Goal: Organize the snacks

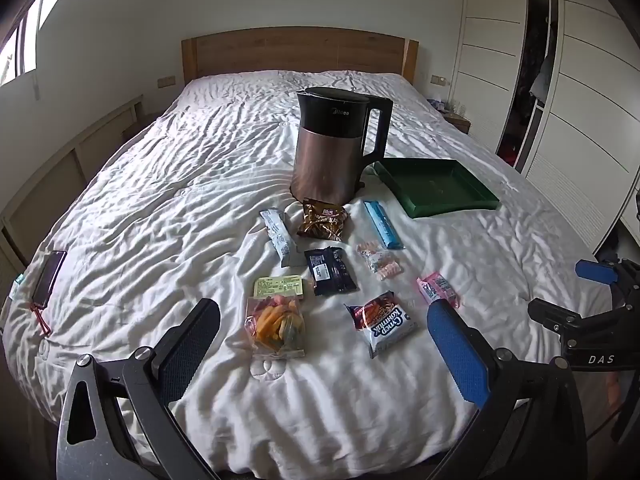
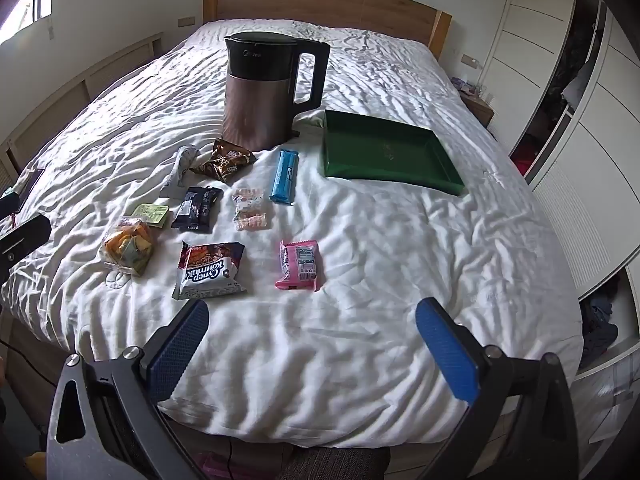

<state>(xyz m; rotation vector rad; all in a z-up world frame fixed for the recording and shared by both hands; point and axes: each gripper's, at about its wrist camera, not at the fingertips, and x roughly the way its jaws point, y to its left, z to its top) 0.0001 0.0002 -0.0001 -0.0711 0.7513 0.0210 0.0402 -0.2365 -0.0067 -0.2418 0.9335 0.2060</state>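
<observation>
Pink packet point(image 2: 299, 265) lies just ahead of the spread, empty right gripper point(image 2: 312, 348); left gripper point(image 1: 324, 344), also spread, hovers farther away.

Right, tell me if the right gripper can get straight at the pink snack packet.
Probably yes. The right gripper is open and empty, and the pink snack packet lies flat on the bedsheet just ahead of its fingers, clear of the white wafer packet beside it. Nothing lies between.

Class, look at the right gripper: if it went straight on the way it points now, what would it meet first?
Most likely bare bed cover: the open right gripper aims down at white bedding between the pink snack packet and the green tray. Depth is hard to judge.
</observation>
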